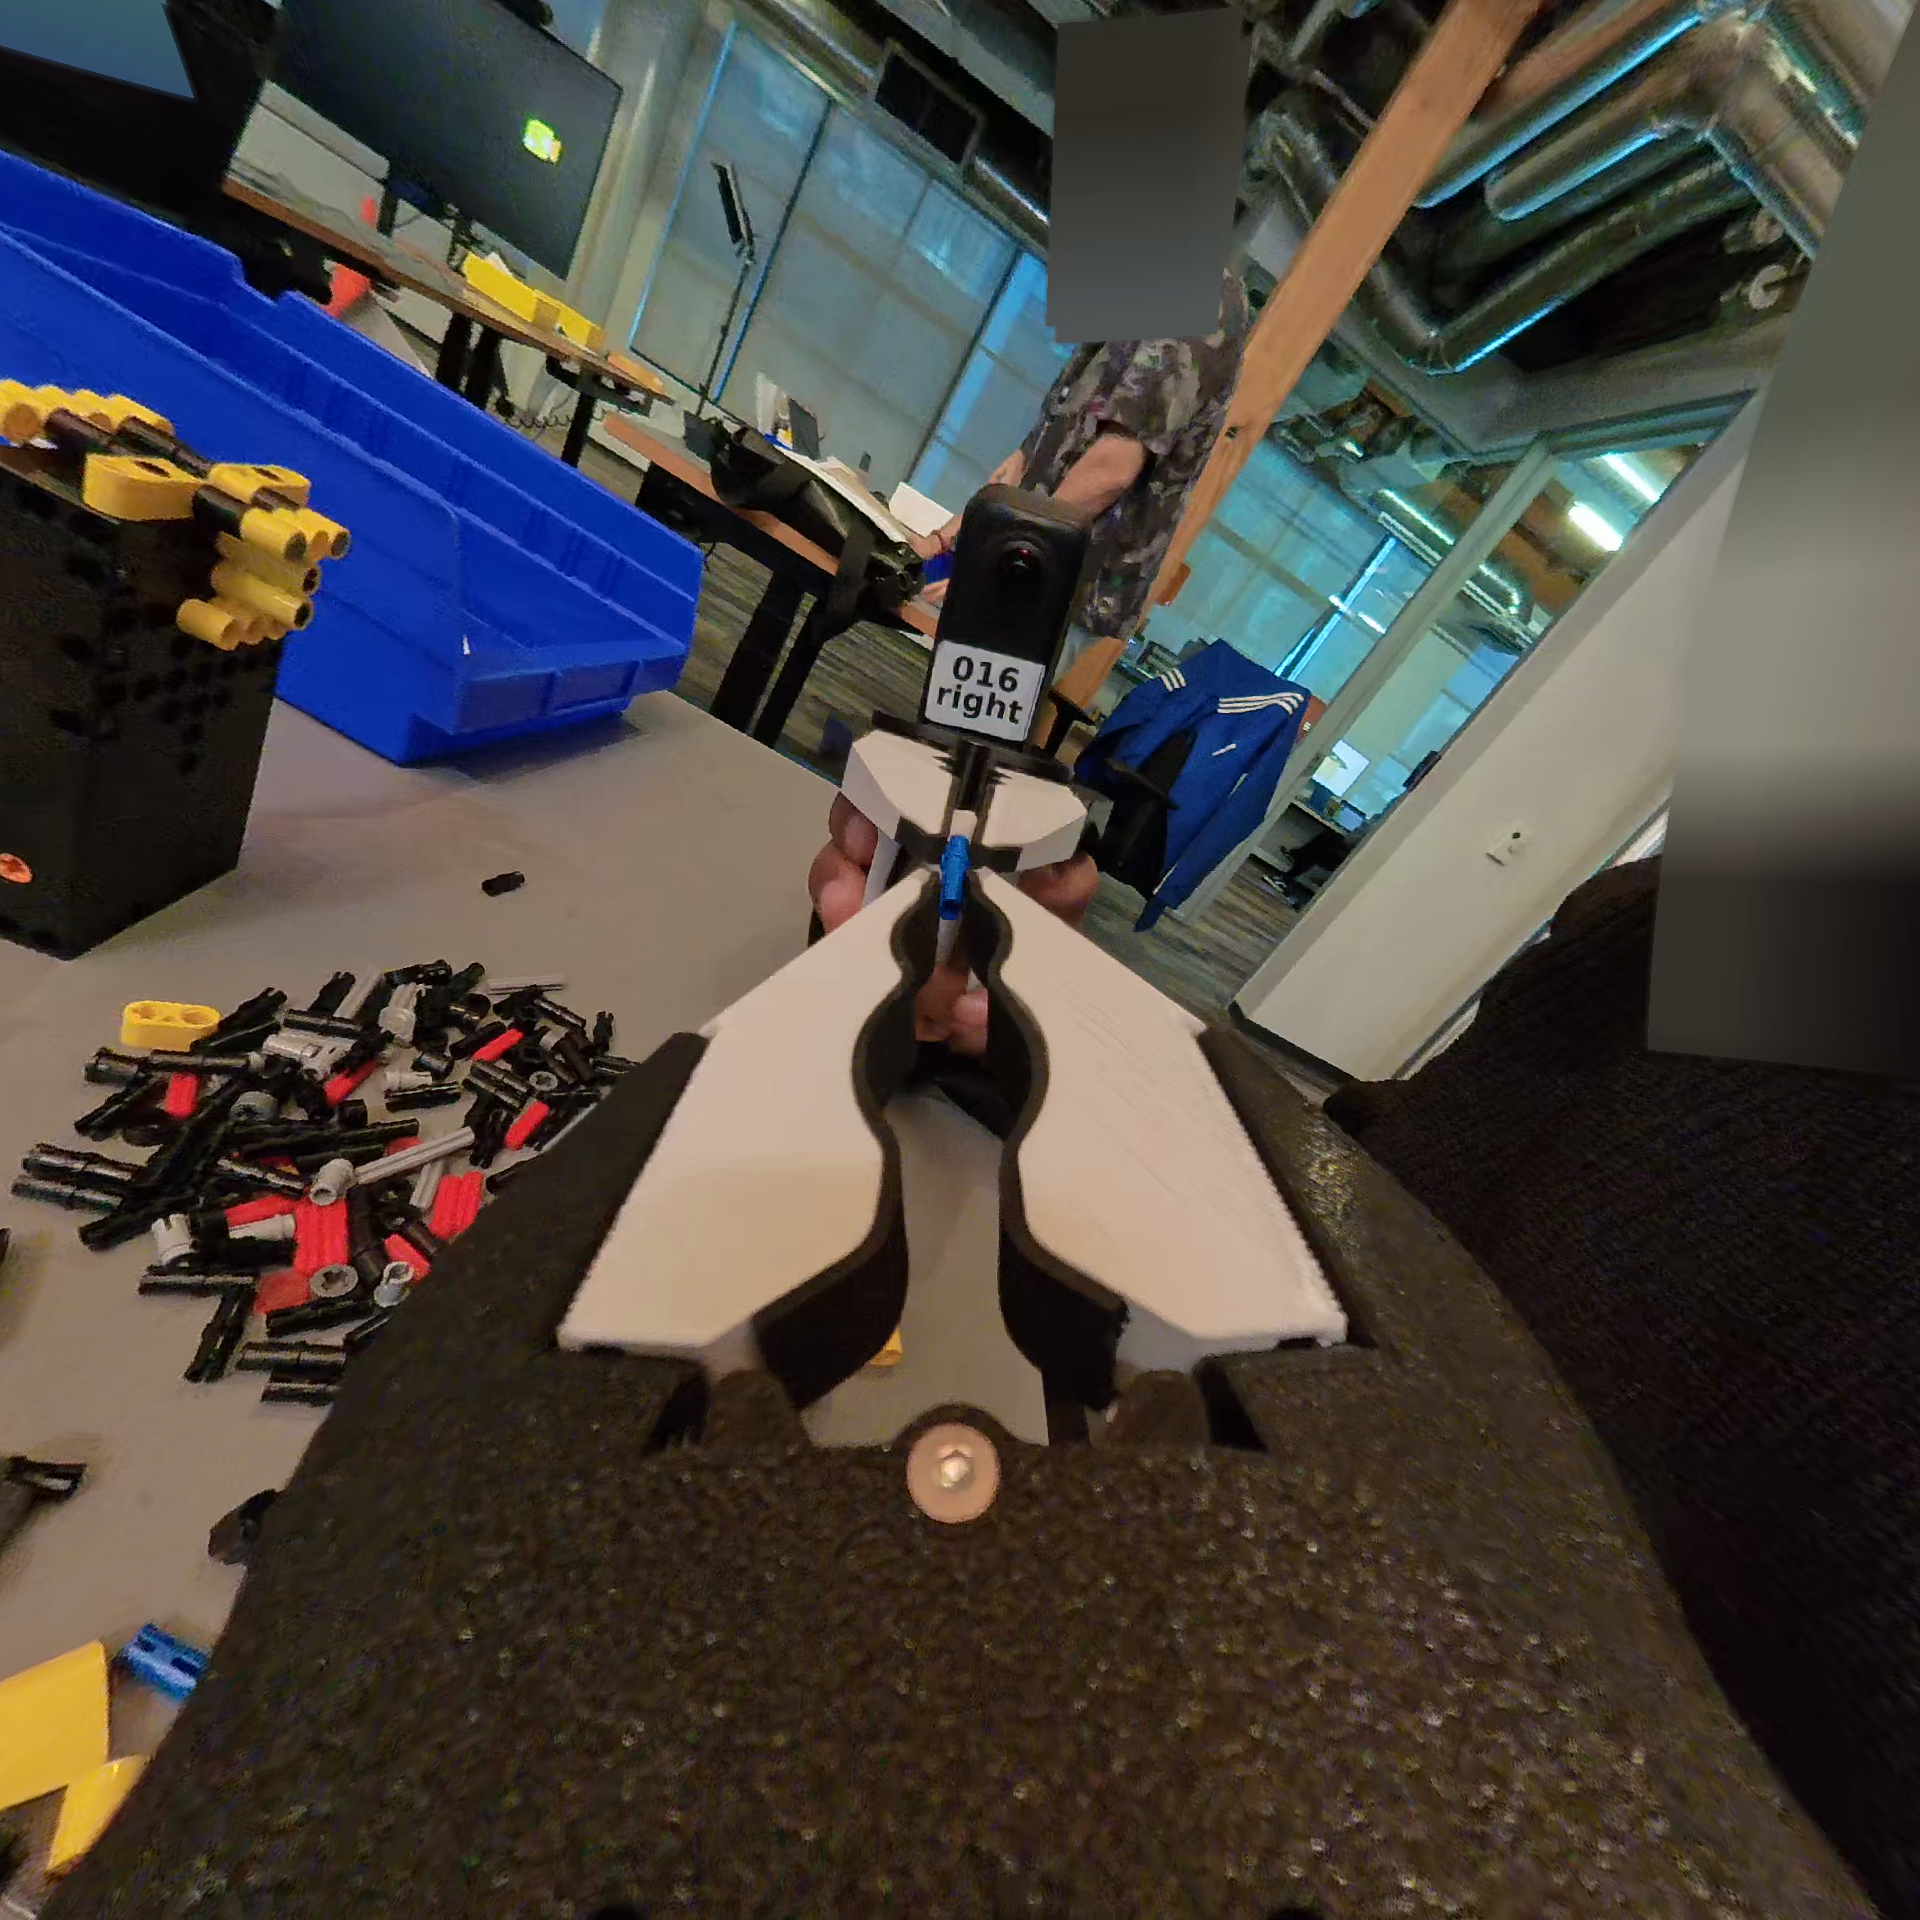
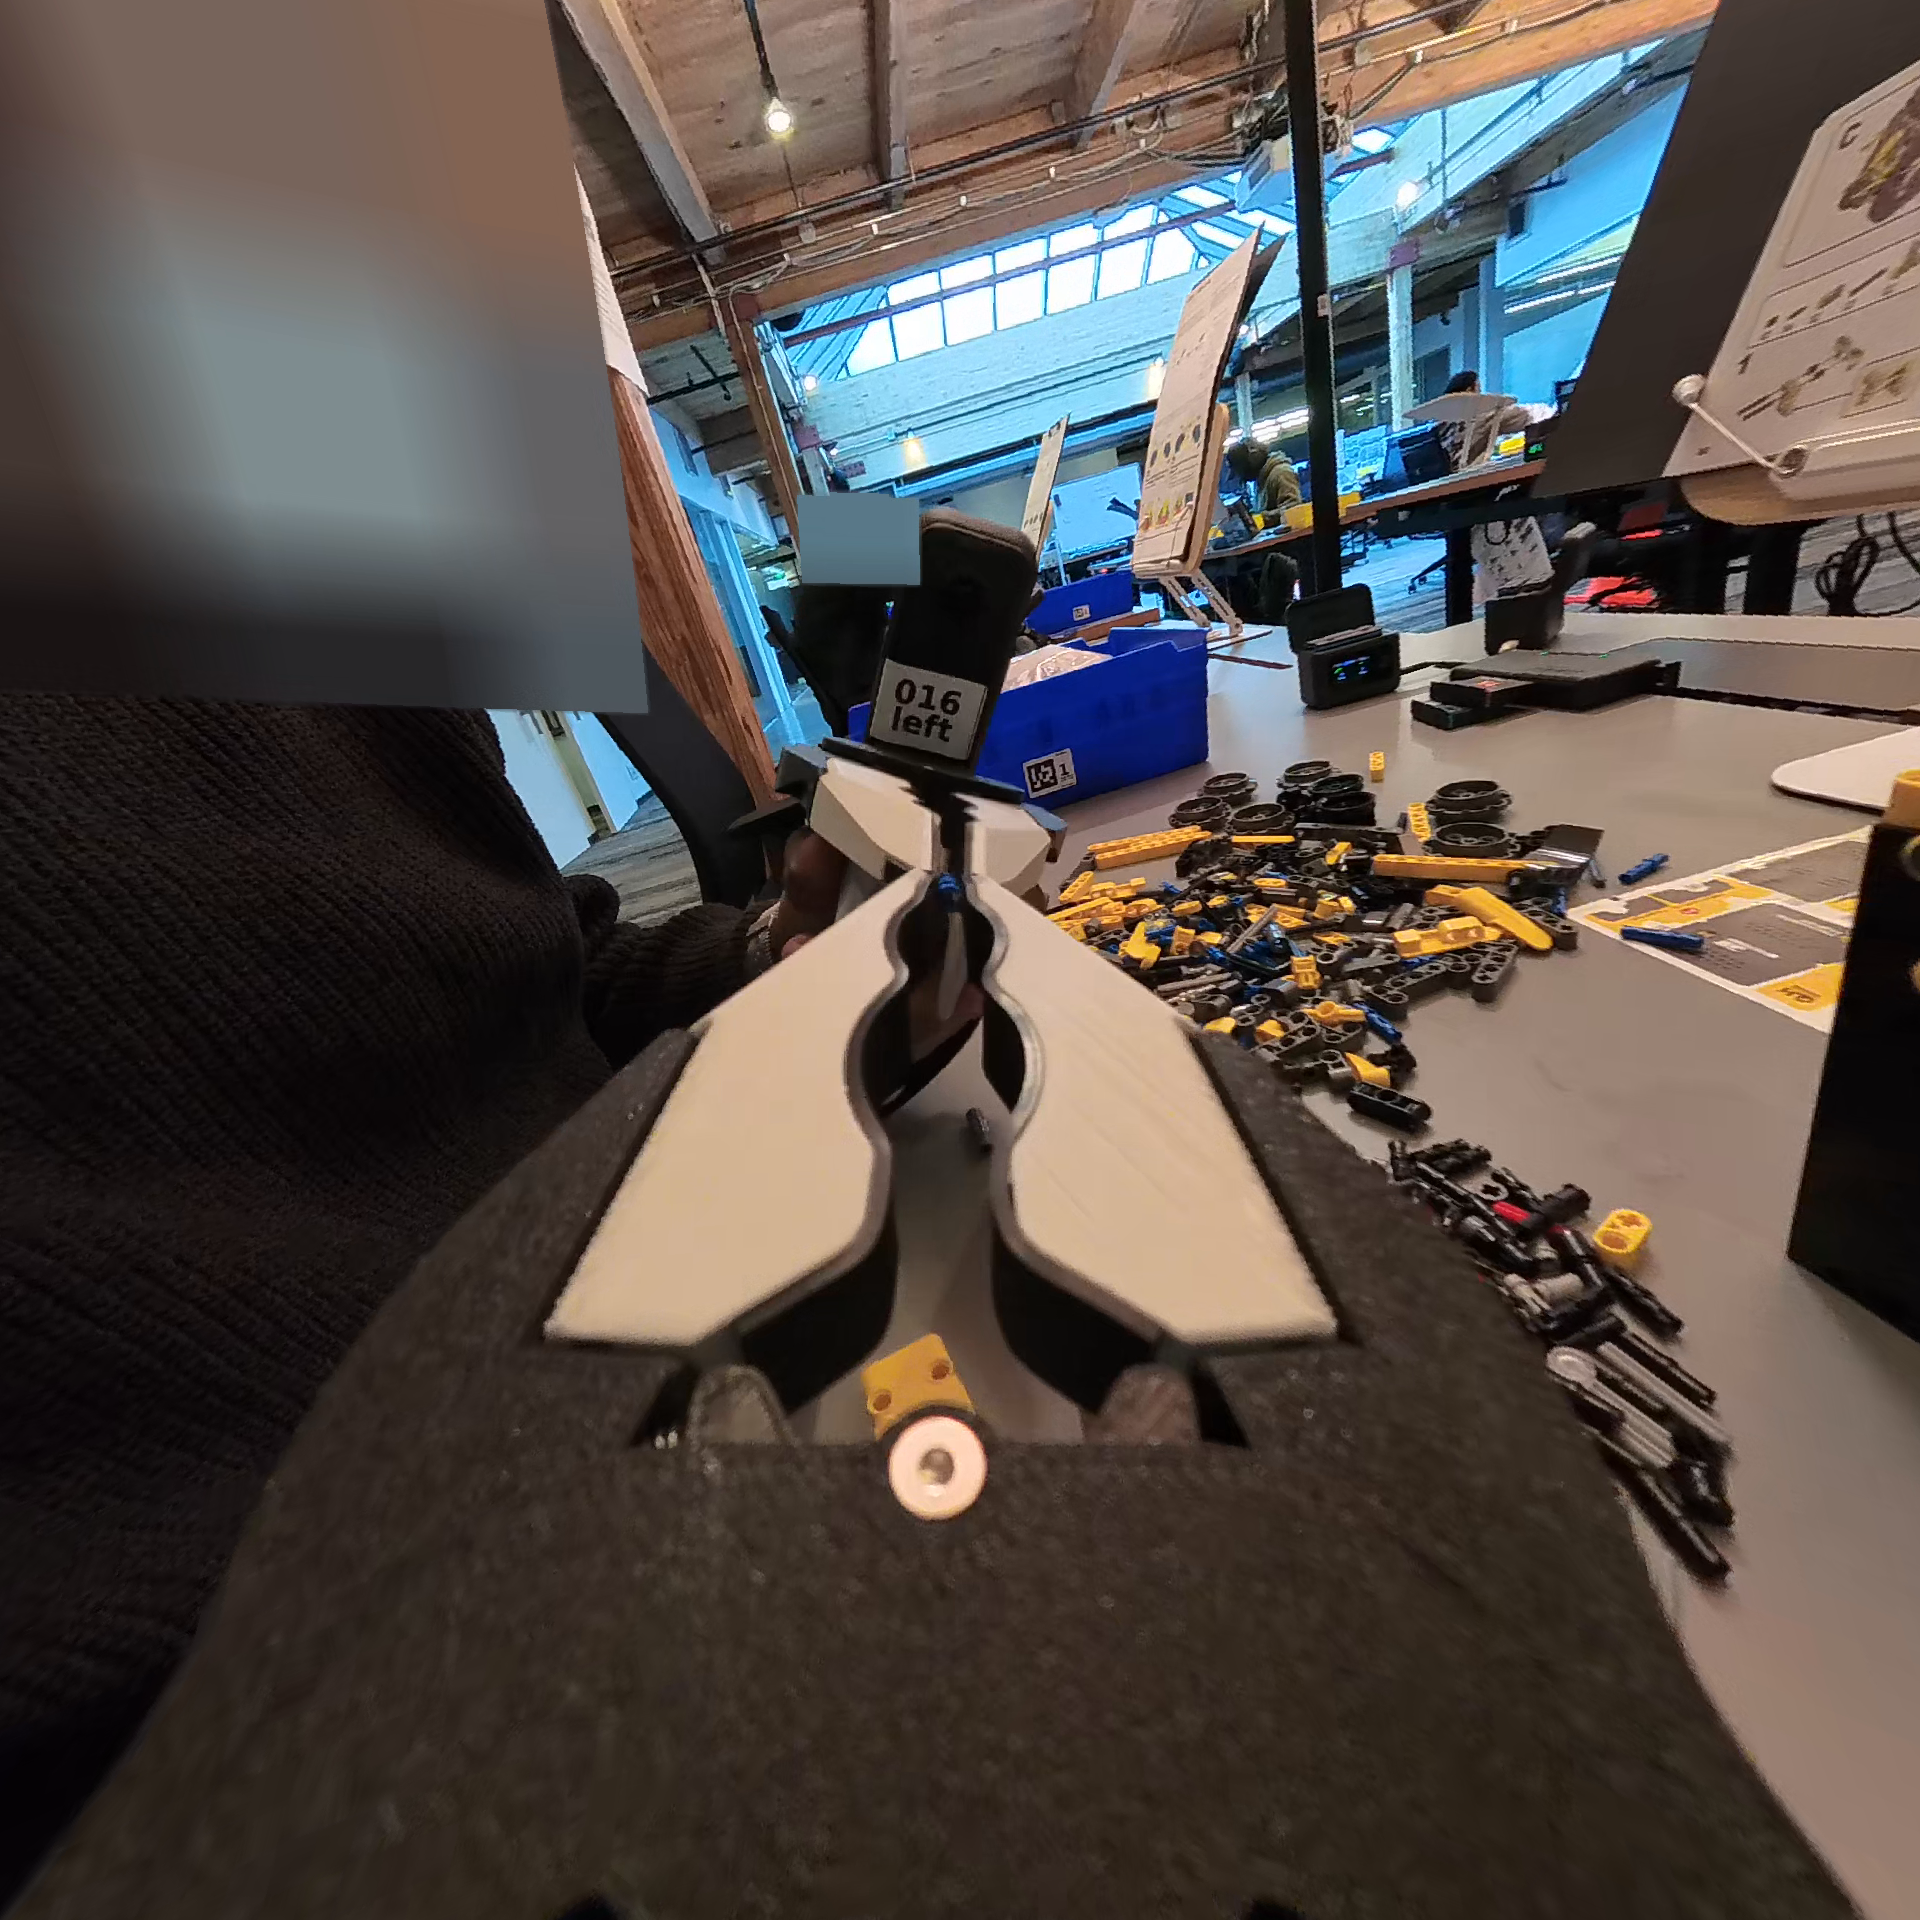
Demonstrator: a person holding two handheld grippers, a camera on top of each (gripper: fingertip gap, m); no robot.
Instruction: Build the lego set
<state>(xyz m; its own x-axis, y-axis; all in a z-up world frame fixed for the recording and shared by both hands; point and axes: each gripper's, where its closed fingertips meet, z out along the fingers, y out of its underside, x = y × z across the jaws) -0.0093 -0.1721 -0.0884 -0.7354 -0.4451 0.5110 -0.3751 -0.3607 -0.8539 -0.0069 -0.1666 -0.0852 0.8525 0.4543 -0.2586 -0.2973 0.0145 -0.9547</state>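
My two grippers meet tip to tip above the grey table [image 1: 623, 831]. In the left wrist view my left gripper [image 1: 951, 899] has its fingers closed around a small blue pin [image 1: 954, 878]. The right gripper [image 1: 968, 826] faces it, jaws shut at the pin's far end. In the right wrist view my right gripper [image 2: 948, 883] is closed on the same blue pin [image 2: 945, 888], and the left gripper [image 2: 951, 821] is right behind it. A hand holds each gripper's handle. Most of the pin is hidden between the fingertips.
A pile of black, red and grey pins [image 1: 312, 1143] lies to the left, beside a black box topped with yellow parts [image 1: 135, 644] and a blue bin [image 1: 436, 499]. A heap of yellow and black parts [image 2: 1299, 914], more black pins [image 2: 1590, 1309] and a printed sheet [image 2: 1745, 925] lie to the right. Left and right tips are no more than a few centimetres apart.
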